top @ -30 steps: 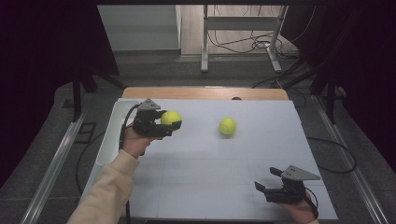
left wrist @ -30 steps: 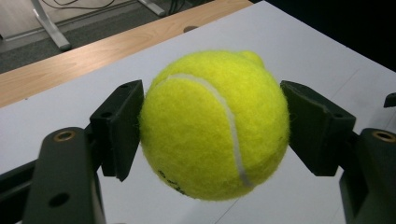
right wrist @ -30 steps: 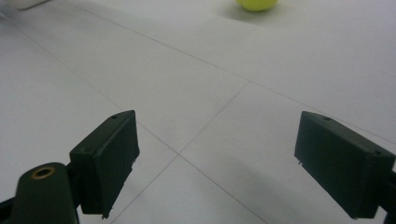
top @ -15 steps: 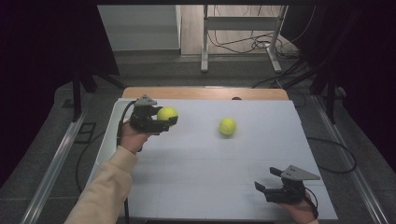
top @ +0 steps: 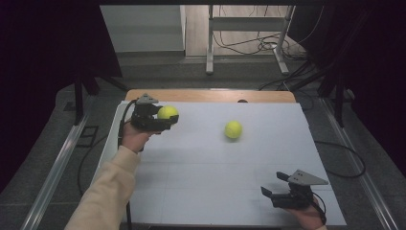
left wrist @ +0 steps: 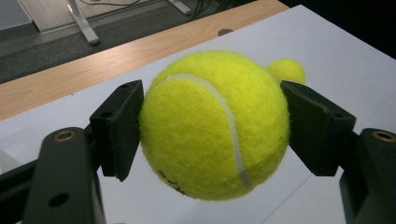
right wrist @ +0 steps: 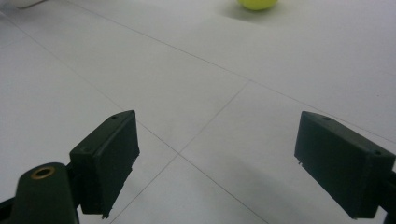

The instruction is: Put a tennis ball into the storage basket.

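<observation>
My left gripper (top: pixel 168 120) is shut on a yellow tennis ball (top: pixel 167 112) at the far left of the white table, held above the surface. In the left gripper view the ball (left wrist: pixel 215 123) sits squeezed between both black pads. A second tennis ball (top: pixel 233 129) lies loose on the table near the middle, and its edge shows behind the held ball (left wrist: pixel 287 70) and at the top of the right gripper view (right wrist: pixel 258 3). My right gripper (top: pixel 270 189) rests near the front right edge, open, with nothing between its fingers (right wrist: pixel 107 158).
The white table top (top: pixel 210 167) has a wooden strip (top: pixel 210 96) along its far edge. Beyond it stand a metal frame leg (top: pixel 209 43) and loose cables (top: pixel 249 45) on the floor. Metal rails run along both sides of the table.
The left gripper has drifted slightly toward the far left with its ball. The loose ball and the right gripper have stayed put.
</observation>
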Demonstrator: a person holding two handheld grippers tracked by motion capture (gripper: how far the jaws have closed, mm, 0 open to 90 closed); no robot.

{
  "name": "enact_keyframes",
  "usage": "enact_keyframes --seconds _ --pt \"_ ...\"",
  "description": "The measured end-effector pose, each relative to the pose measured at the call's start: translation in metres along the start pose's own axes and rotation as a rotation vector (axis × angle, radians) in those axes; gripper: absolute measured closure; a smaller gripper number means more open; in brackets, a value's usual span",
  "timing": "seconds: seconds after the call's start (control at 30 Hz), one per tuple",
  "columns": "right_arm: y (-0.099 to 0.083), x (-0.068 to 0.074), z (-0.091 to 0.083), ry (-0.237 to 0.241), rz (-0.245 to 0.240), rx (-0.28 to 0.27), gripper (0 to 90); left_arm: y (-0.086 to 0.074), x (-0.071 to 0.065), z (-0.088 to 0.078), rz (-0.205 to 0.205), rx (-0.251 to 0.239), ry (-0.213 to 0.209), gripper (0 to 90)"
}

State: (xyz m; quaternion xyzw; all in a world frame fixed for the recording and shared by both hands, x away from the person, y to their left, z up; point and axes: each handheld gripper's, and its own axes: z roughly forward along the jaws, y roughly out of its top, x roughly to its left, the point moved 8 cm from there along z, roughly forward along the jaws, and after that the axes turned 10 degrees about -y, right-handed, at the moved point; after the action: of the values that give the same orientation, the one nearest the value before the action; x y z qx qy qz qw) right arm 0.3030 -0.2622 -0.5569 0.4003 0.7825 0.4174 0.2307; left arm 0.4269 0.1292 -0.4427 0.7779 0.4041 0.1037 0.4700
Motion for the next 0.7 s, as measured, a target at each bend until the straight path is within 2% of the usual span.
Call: enact_keyframes --seconds 0.2,0.7 --pt "0.0 0.0 0.0 -0.001 -0.002 0.001 14.2 -0.001 0.011 -0.002 -0.021 -0.007 0.033 26.4" --pt "-0.001 0.0 0.0 -0.002 -0.002 0.005 14.2 0.0 0.023 -0.003 -0.033 -0.008 0.056 26.4"
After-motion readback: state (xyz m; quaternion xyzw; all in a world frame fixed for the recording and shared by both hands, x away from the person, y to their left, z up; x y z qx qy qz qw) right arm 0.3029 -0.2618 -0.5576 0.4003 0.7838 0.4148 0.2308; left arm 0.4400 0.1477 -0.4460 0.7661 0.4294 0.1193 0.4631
